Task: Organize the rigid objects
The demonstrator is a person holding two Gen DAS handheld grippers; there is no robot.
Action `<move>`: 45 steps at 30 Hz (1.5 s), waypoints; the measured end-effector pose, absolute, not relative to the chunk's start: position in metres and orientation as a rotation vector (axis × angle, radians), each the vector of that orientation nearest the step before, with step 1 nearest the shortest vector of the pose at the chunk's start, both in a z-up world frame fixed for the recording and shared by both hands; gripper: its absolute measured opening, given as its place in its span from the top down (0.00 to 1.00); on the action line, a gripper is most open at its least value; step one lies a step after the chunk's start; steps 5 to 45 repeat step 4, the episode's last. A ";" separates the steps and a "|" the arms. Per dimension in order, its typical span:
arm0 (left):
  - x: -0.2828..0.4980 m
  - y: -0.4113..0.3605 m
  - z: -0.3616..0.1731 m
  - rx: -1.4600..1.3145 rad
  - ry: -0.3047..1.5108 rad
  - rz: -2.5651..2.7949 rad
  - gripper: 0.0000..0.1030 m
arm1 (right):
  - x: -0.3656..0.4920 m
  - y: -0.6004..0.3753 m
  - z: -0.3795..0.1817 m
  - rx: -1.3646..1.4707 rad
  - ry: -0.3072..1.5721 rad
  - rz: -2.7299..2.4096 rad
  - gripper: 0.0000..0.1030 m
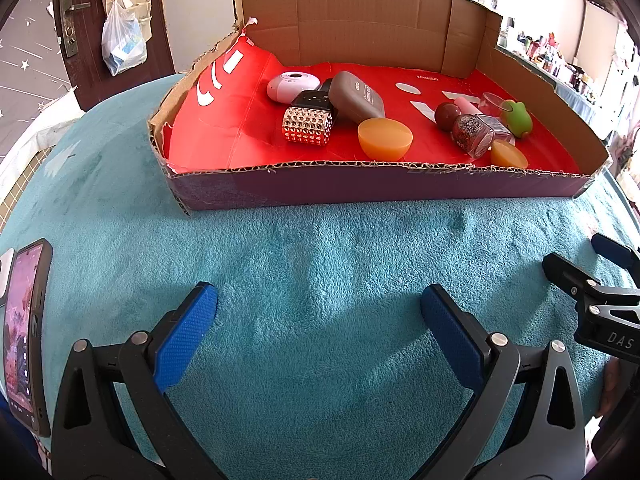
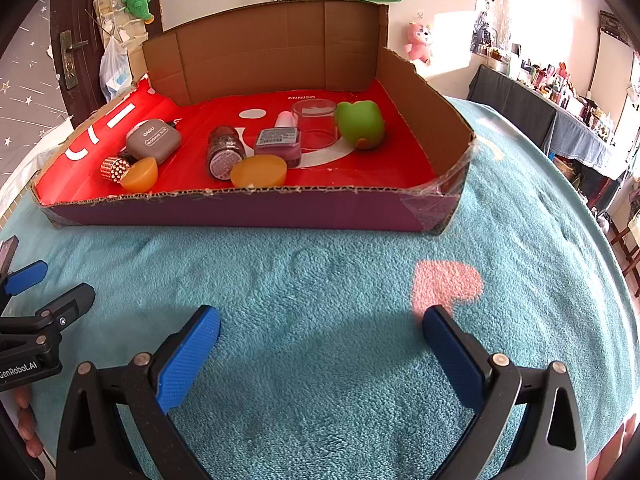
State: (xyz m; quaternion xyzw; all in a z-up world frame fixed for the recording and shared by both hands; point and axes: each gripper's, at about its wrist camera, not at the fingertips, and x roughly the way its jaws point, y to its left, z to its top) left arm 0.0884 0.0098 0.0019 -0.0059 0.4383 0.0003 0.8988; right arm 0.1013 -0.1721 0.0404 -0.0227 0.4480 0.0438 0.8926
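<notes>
A cardboard box [image 1: 360, 190] [image 2: 240, 210] with a red floor stands on the teal blanket. Inside lie a studded silver roller [image 1: 307, 126] [image 2: 114, 170], a grey case [image 1: 357, 96] [image 2: 153, 140], a white round device [image 1: 289, 86], two orange half-spheres [image 1: 385, 139] [image 2: 259, 172], a glitter bottle [image 1: 474, 134] [image 2: 224, 152], a brown ball [image 1: 448, 116], a clear cup [image 2: 315, 122] and a green toy [image 1: 518, 118] [image 2: 360, 124]. My left gripper [image 1: 320, 308] and right gripper [image 2: 320, 330] are open and empty over the blanket, in front of the box.
A phone [image 1: 26, 332] lies on the blanket at the left. A pink heart patch [image 2: 446, 282] marks the blanket at the right. A door [image 1: 80, 32] and a cluttered side table [image 2: 560, 112] stand beyond the bed.
</notes>
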 end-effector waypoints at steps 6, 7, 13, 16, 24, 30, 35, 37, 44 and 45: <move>0.088 0.010 0.002 -0.013 0.908 0.000 0.00 | 0.101 -0.172 0.041 -0.047 0.930 0.091 0.00; 0.088 0.010 0.002 -0.013 0.908 0.000 0.00 | 0.101 -0.172 0.041 -0.047 0.930 0.091 0.00; 0.088 0.010 0.002 -0.013 0.908 0.000 0.00 | 0.101 -0.172 0.041 -0.047 0.930 0.091 0.00; 0.088 0.010 0.002 -0.013 0.908 0.000 0.00 | 0.101 -0.172 0.041 -0.047 0.930 0.091 0.00; 0.088 0.010 0.002 -0.013 0.908 0.000 0.00 | 0.101 -0.172 0.041 -0.047 0.930 0.091 0.00; 0.088 0.010 0.002 -0.013 0.908 0.000 0.00 | 0.101 -0.172 0.041 -0.047 0.930 0.091 0.00; 0.088 0.010 0.002 -0.013 0.908 0.000 0.00 | 0.101 -0.172 0.041 -0.047 0.930 0.091 0.00; 0.088 0.010 0.002 -0.013 0.908 0.000 0.00 | 0.101 -0.172 0.041 -0.047 0.930 0.091 0.00; 0.088 0.010 0.002 -0.013 0.908 0.000 0.00 | 0.101 -0.172 0.041 -0.047 0.930 0.091 0.00; 0.088 0.010 0.002 -0.013 0.908 0.000 0.00 | 0.101 -0.172 0.041 -0.047 0.930 0.091 0.00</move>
